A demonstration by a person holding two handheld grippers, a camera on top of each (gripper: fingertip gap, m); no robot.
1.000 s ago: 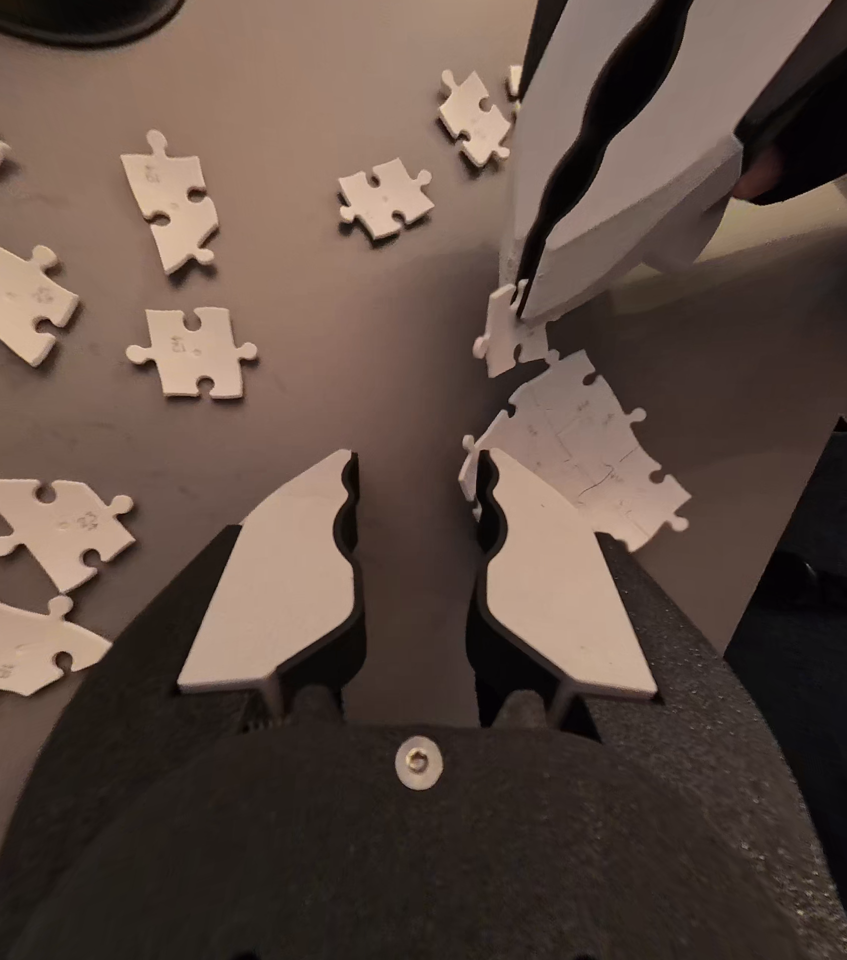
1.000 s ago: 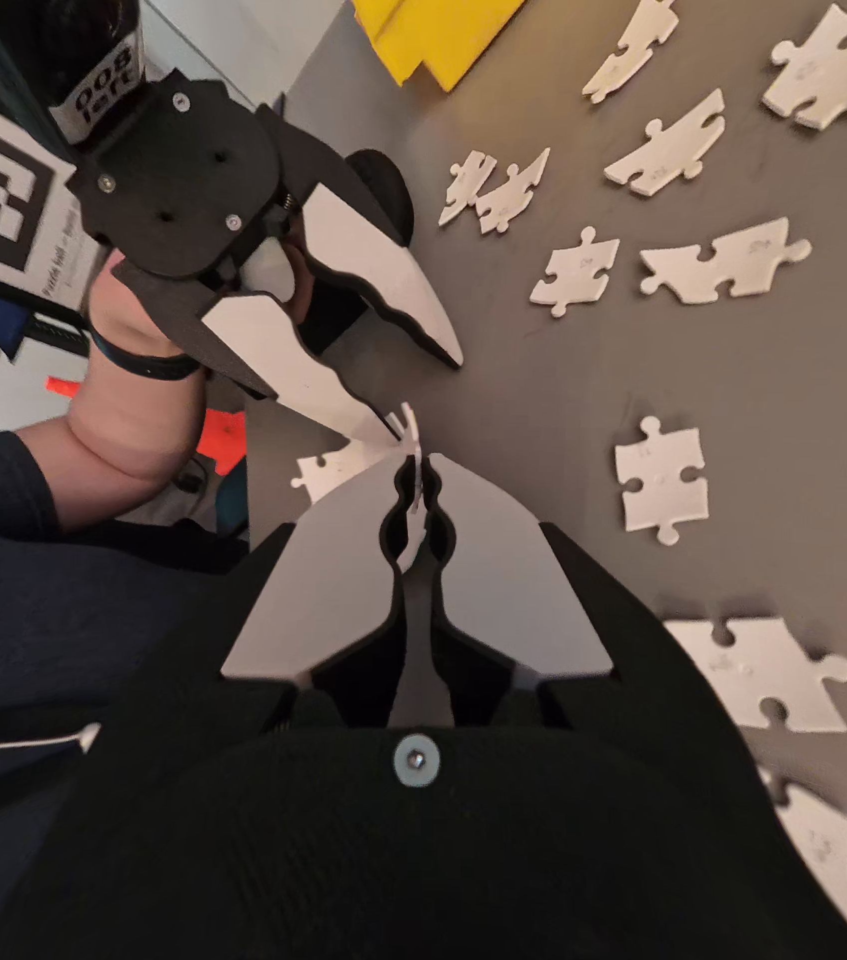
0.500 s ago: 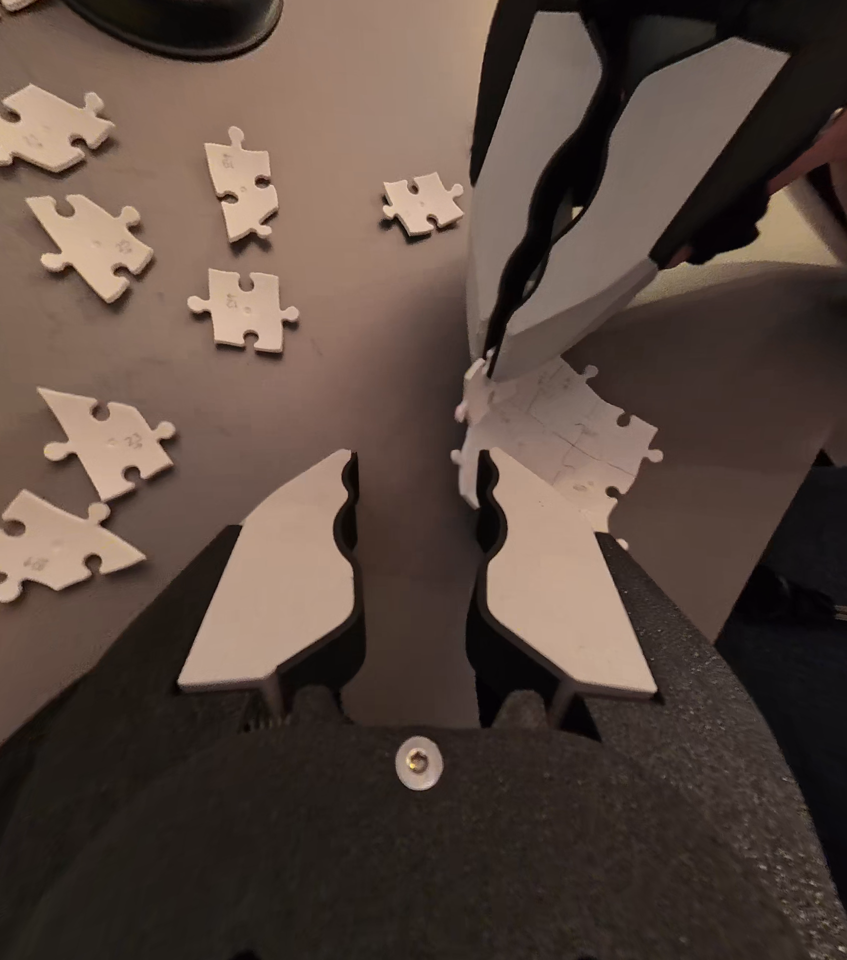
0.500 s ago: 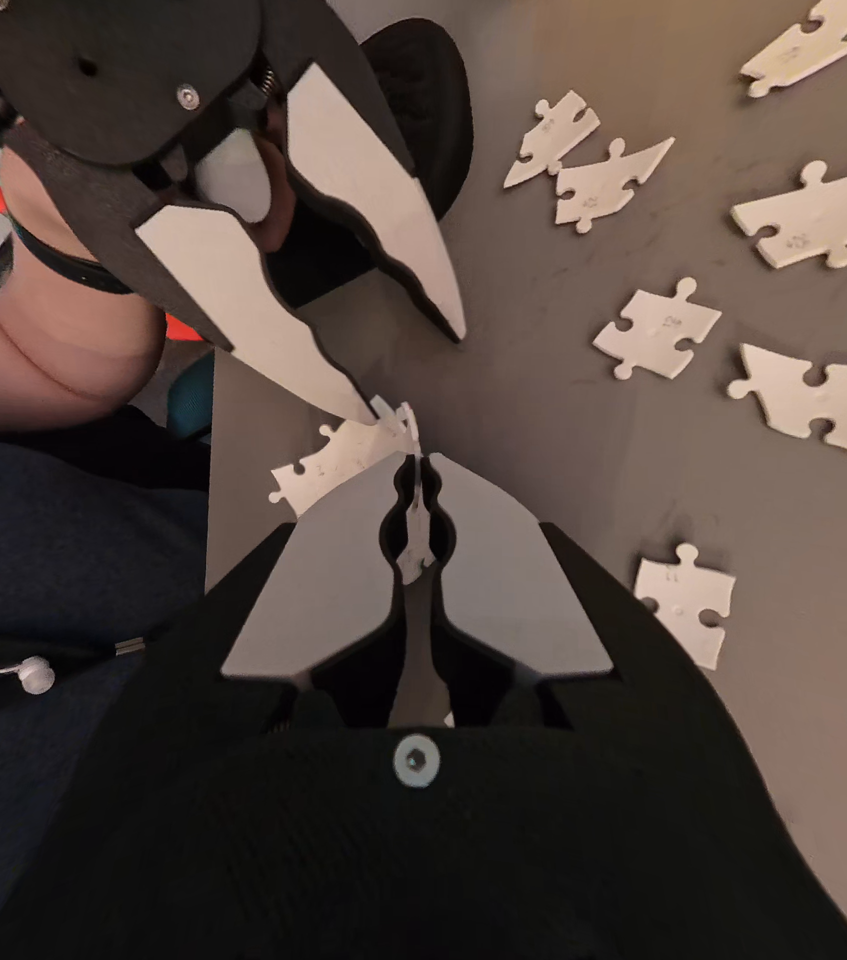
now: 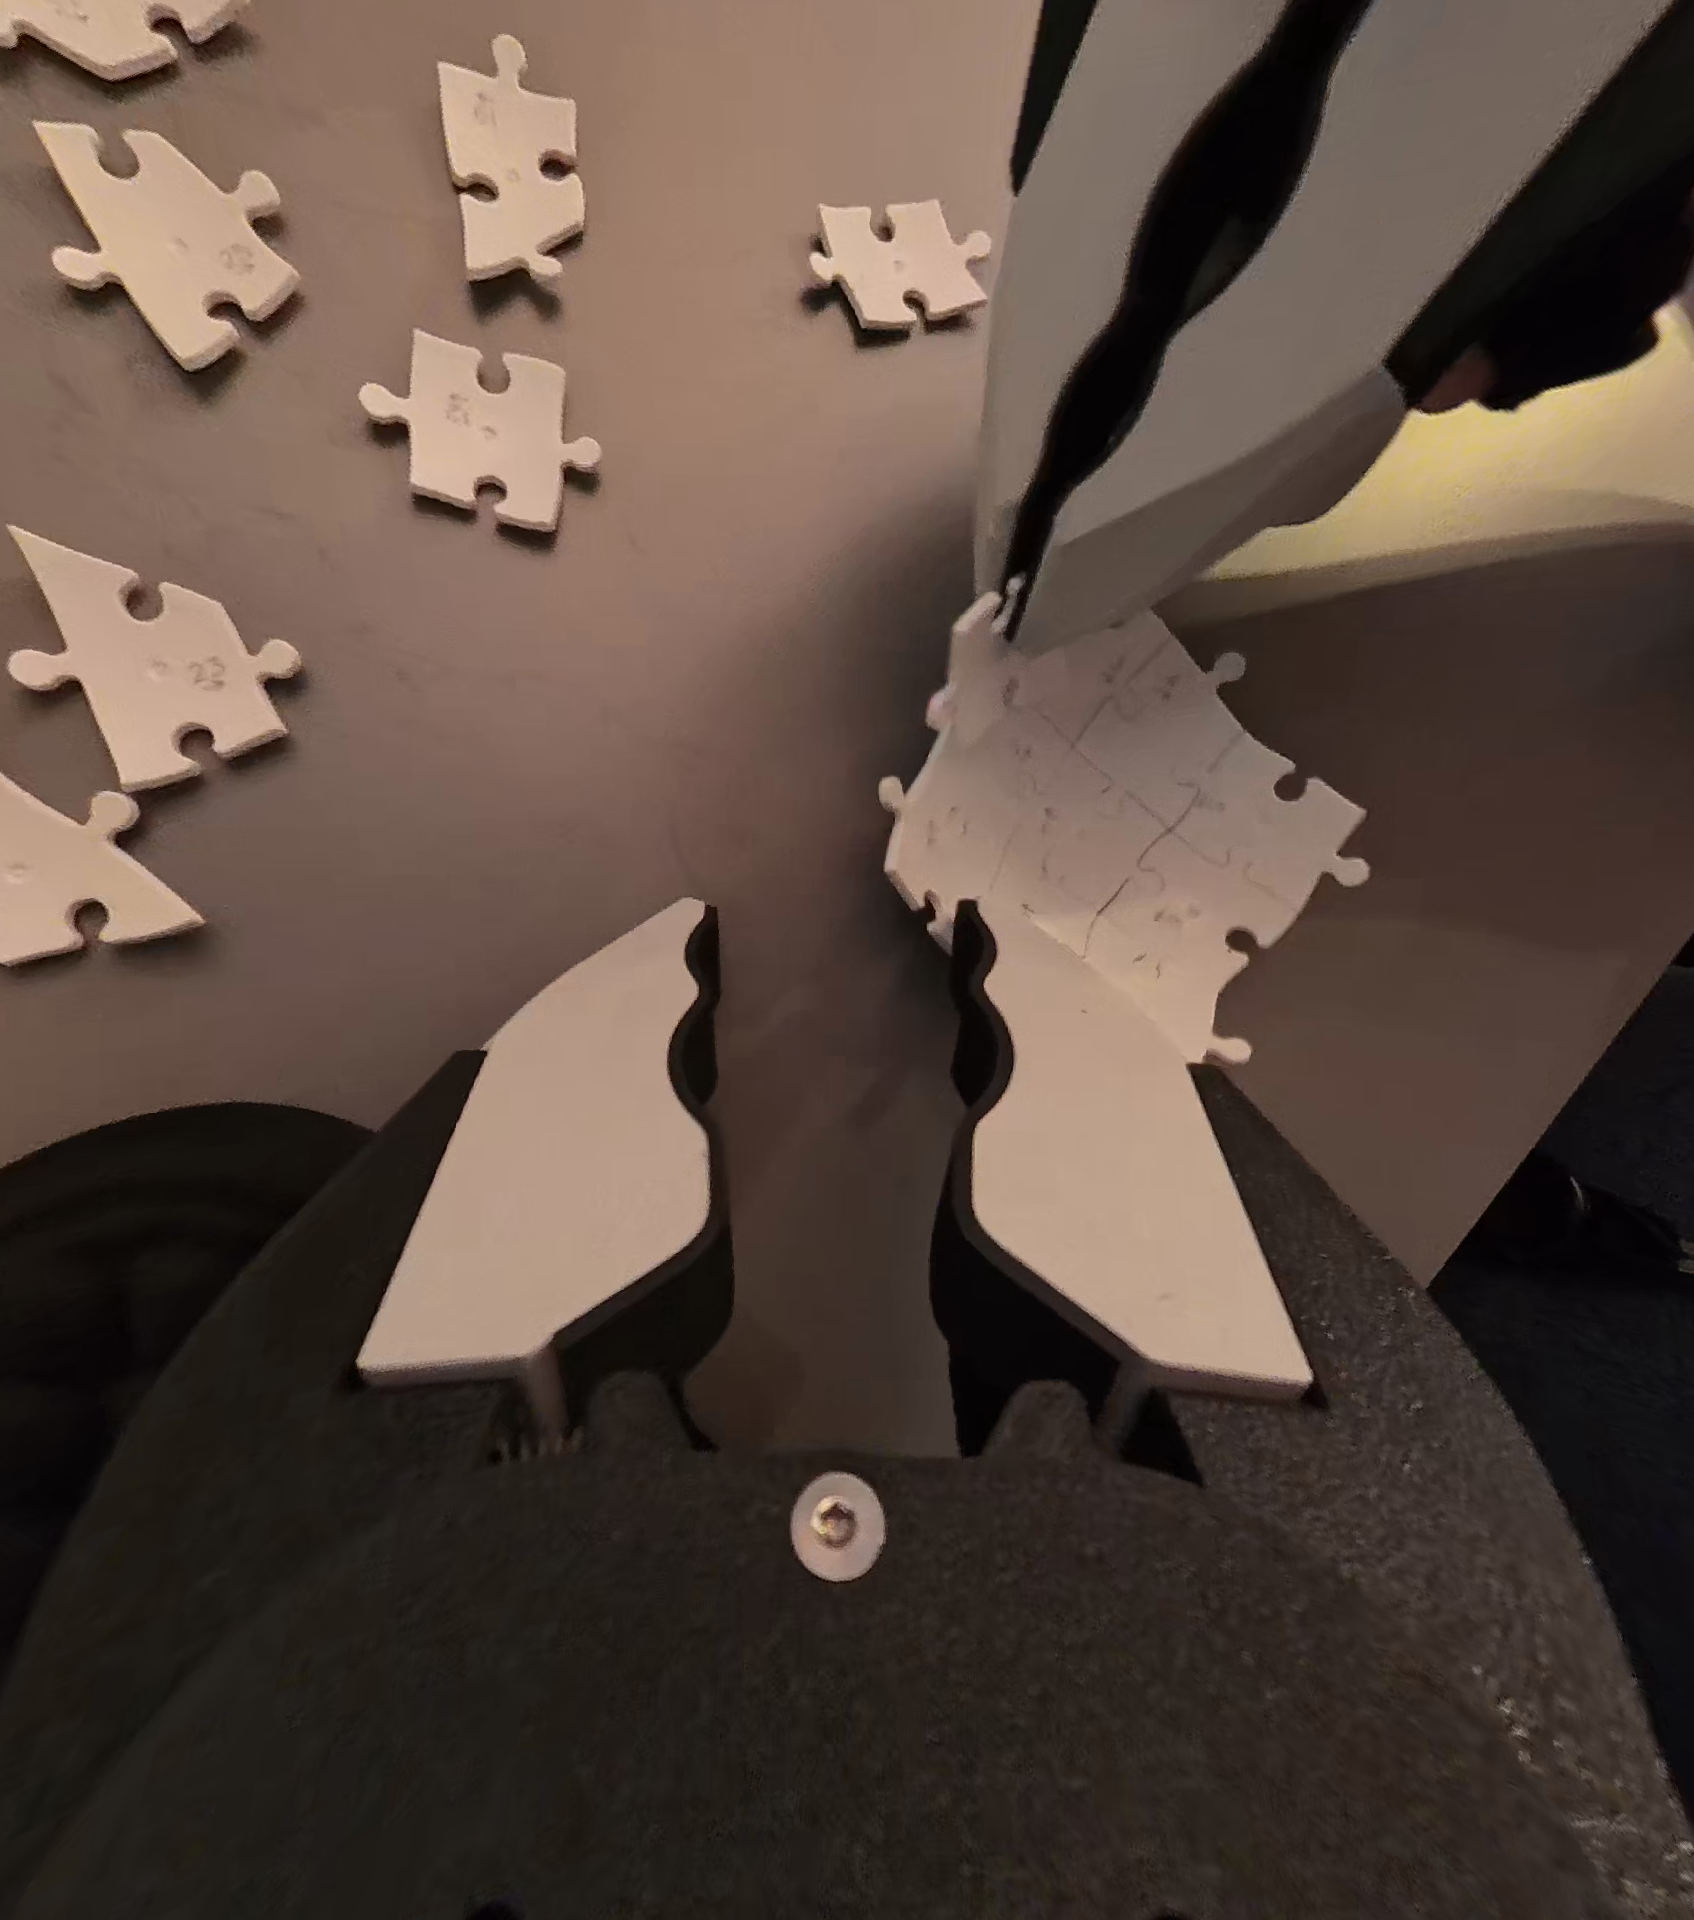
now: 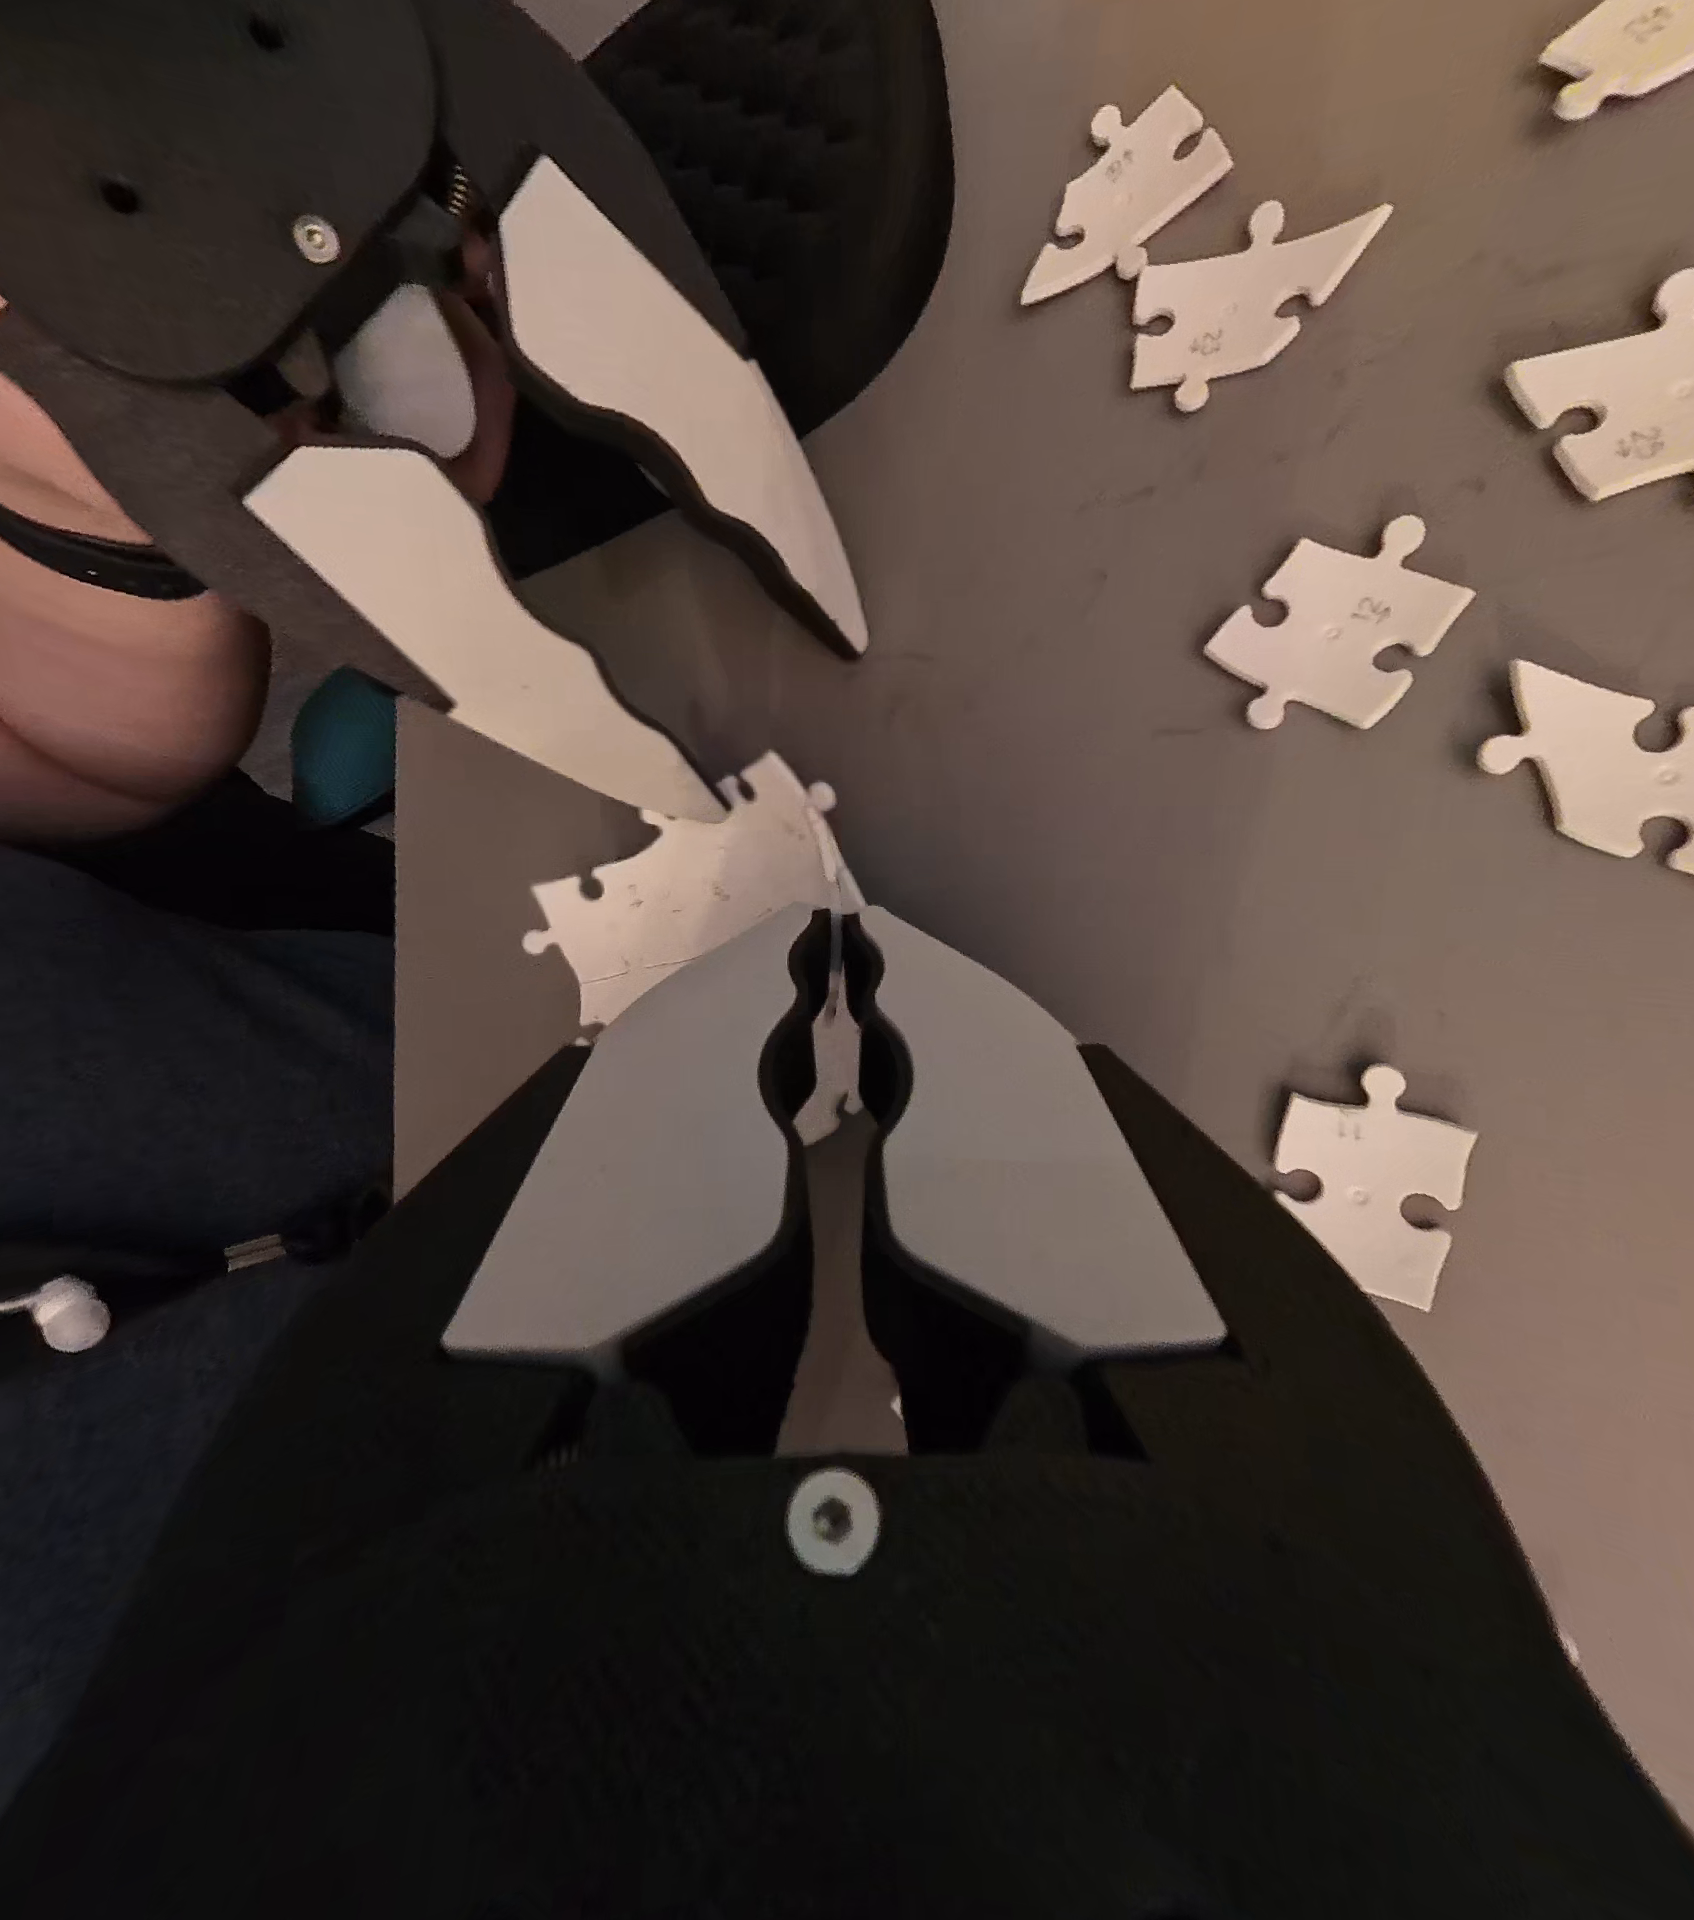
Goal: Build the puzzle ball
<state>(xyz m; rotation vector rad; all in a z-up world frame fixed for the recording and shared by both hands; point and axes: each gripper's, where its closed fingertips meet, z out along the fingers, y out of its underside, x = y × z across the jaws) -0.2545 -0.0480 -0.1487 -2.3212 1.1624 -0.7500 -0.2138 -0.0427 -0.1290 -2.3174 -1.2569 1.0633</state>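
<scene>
Only a small curved patch of joined white puzzle pieces exists; the right hand-held gripper clamps one white piece against it, the left hand-held gripper gapes, and many loose white pieces remain on the grey tabletop.

Table: matt grey, smooth, faintly scuffed. Pieces: matt white, thick, foam-like board. Gripper body: black, grainy plastic; fingers: smooth matt white plates; screw at 6 o'clock: shiny metal.
</scene>
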